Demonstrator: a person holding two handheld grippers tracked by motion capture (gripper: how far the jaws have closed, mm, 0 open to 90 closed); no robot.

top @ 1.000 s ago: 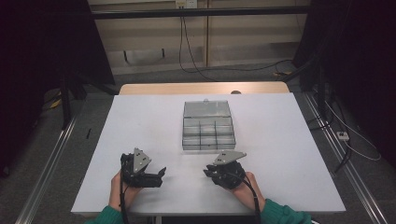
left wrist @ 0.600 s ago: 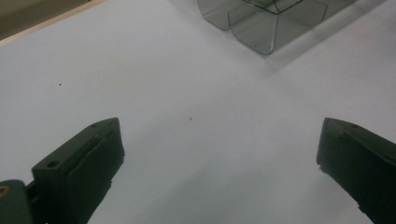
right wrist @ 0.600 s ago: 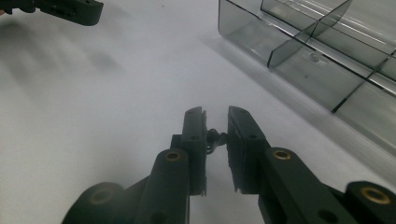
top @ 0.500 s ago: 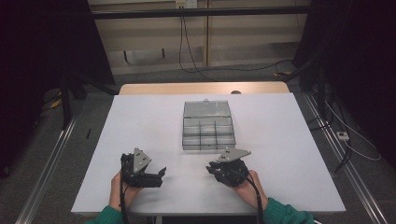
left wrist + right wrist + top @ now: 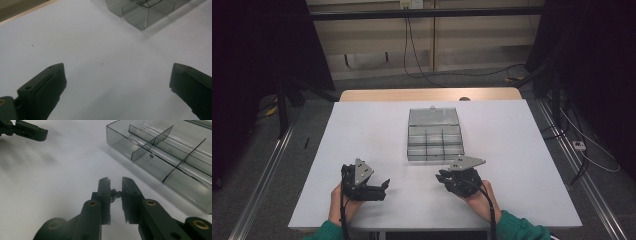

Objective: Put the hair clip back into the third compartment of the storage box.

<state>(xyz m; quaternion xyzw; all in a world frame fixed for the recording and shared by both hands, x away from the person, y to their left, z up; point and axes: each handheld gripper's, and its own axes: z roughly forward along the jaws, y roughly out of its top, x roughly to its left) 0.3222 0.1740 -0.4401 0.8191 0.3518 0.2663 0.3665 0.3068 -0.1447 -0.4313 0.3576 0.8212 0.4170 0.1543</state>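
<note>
Since the earlier frame the right gripper (image 5: 445, 176) had edged toward the compartment box (image 5: 434, 135) — jaws nearly closed on a small dark part (image 5: 114, 194); left gripper (image 5: 385, 184) gaped empty. Placing remained.

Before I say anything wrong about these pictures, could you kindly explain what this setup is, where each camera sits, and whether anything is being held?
No robot here: a person at a white table holds a handheld two-jaw gripper in each hand. The high view looks down from above the person's side, so the left gripper shows at the left and the right gripper at the right, both low near the table's near edge. The other two pictures come from cameras riding on the grippers, looking along their black jaws. On the table lies a clear plastic organizer box with dividers, its lid open; its compartments look empty apart from a tiny dark speck I cannot identify. In the left gripper view the jaws stand wide apart with nothing between them. In the right gripper view the right gripper's jaws are nearly closed on a small dark metal part, too small to name.
</note>
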